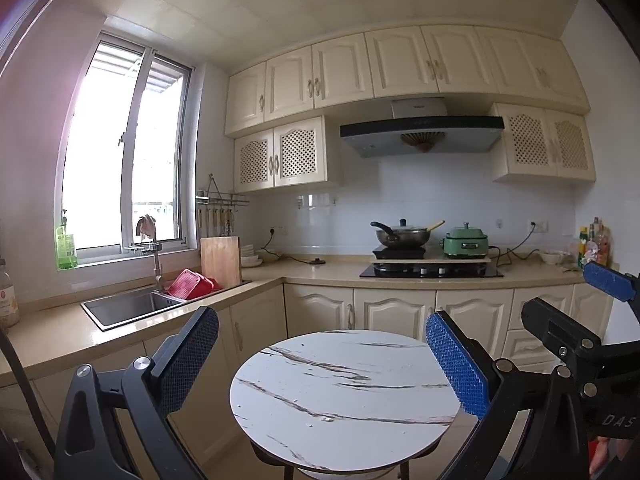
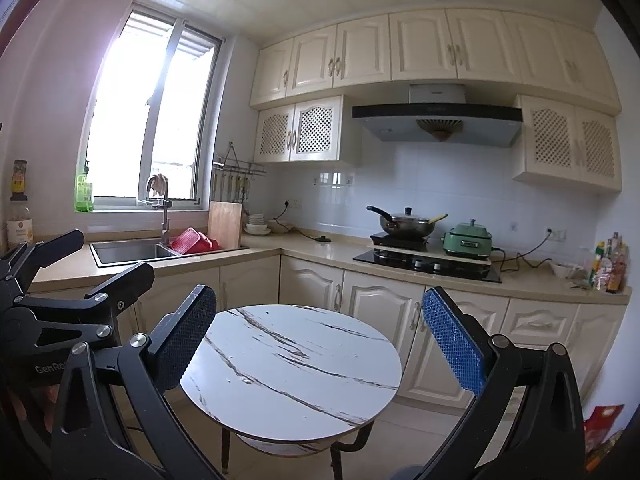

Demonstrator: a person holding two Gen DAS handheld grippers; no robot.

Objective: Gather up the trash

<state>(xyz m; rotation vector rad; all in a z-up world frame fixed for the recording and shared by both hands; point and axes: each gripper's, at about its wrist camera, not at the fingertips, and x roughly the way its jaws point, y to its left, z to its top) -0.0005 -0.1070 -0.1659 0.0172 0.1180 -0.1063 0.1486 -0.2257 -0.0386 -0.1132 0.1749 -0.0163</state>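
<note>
Nearest in each view is its own tool. The left gripper [image 1: 322, 360] and the right gripper [image 2: 320, 340] both have their jaws spread wide with nothing between them, and both are held level above the near rim of the round table [image 1: 344, 392], pointing toward 12 o'clock. The two sit side by side: the right one shows at 3 o'clock in the left view, the left one at 9 o'clock in the right view.

No trash can be made out on the marble top apart from a few tiny specks [image 1: 326, 419] near its middle, too small to identify. A red packet [image 2: 604, 424] lies low at 4 o'clock in the right view, perhaps on the floor; it may be the thing to collect, though that is a guess.

The step now is probably searching. Sweeping the cameras slowly down and to the right, jaws kept apart, would settle it. Farther off at 12 o'clock stand the counter [image 2: 312, 250] and stove [image 2: 428, 264].
</note>
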